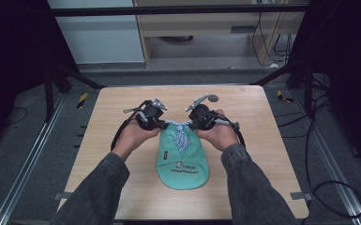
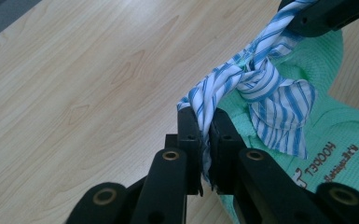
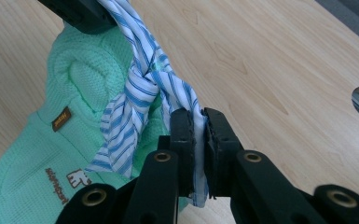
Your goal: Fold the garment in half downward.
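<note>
Two claws: both clamp the same blue-and-white striped cloth strip point(image 1: 182, 132), one at each end, above the middle of a pale wooden surface point(image 1: 122, 187).
Left claw point(image 2: 204, 135): jaws pressed nearly together, only the thickness of the striped fabric between them; the strip's end pokes out below the pads in the left gripper view.
Right claw point(image 3: 198, 133): jaws likewise pinched tight on the other end of the strip, white fabric showing in the narrow gap in the right gripper view.
Strip: twisted into a knot between the two claws, with a loose tail hanging down over the green item.
Green knit item point(image 1: 182, 161): a mint-green piece with printed lettering and a small brown tag, lying flat on the surface just below the knot, its near end rounded toward the person.
Hands: left hand point(image 1: 136, 136) and right hand point(image 1: 220, 133) each grip a tool, grey sleeves entering from the bottom of the high view.
</note>
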{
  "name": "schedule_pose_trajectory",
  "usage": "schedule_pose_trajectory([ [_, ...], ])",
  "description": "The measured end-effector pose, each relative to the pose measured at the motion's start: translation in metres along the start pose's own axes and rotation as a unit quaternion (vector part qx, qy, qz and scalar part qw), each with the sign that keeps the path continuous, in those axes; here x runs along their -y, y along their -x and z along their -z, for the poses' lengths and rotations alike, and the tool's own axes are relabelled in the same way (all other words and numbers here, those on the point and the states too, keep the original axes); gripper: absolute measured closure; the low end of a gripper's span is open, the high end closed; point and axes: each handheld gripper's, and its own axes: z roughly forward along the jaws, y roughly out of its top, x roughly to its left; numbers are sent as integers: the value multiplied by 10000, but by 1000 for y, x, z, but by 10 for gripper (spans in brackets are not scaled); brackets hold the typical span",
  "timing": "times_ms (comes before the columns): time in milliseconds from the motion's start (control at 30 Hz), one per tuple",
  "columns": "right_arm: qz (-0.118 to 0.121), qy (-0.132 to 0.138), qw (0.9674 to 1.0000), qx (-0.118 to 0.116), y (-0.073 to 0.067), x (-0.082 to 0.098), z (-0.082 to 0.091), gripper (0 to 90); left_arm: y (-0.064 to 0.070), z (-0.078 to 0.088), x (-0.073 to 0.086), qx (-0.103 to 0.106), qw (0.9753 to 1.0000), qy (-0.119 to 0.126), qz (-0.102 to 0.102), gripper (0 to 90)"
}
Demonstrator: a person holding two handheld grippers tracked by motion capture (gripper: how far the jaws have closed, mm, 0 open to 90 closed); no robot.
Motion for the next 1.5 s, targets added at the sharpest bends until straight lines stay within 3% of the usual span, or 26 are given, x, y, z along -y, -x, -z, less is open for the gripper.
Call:
schedule_pose_trajectory([
  [567, -17, 195, 9997, 177, 11, -12, 13, 829, -5, 10, -16, -168, 9995, 253, -79, 848],
  [900, 156, 188, 9995, 212, 2, 4, 10, 828, 10, 3, -7, -276, 9990, 232, -273, 844],
  [1500, 191, 219, 9993, 228, -5, 24, 7, 815, 29, -4, 8, -284, 9982, 295, -432, 839],
])
